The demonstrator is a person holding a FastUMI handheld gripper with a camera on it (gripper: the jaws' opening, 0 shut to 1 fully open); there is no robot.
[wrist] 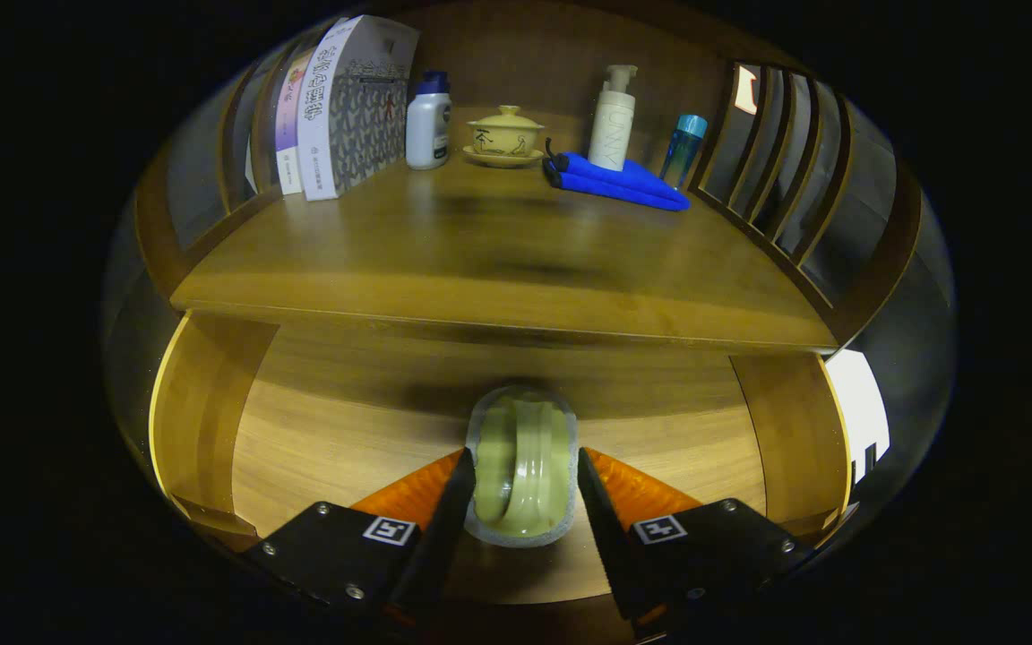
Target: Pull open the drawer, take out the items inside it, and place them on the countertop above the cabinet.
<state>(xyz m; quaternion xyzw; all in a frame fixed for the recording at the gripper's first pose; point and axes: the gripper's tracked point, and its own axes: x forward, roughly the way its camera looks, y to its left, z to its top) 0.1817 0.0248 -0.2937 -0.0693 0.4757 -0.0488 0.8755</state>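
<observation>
The drawer [346, 430] stands pulled open below the wooden countertop [498, 260], its pale wood floor in view. My gripper [520, 466] is down inside it, shut on an olive-green ceramic piece with a grey foam rim [520, 466]. The piece stands upright between the two fingers, and both press on its sides. Its lower edge seems close to the drawer floor; I cannot tell whether it touches. The drawer's far end is hidden under the countertop.
At the countertop's back stand several books [337, 107], a white bottle with a blue cap [427, 121], a yellow lidded bowl on a saucer [504, 136], a pump bottle [613, 121], a folded blue cloth [619, 182] and a small blue bottle [684, 148]. Slatted wooden rails [776, 170] flank it.
</observation>
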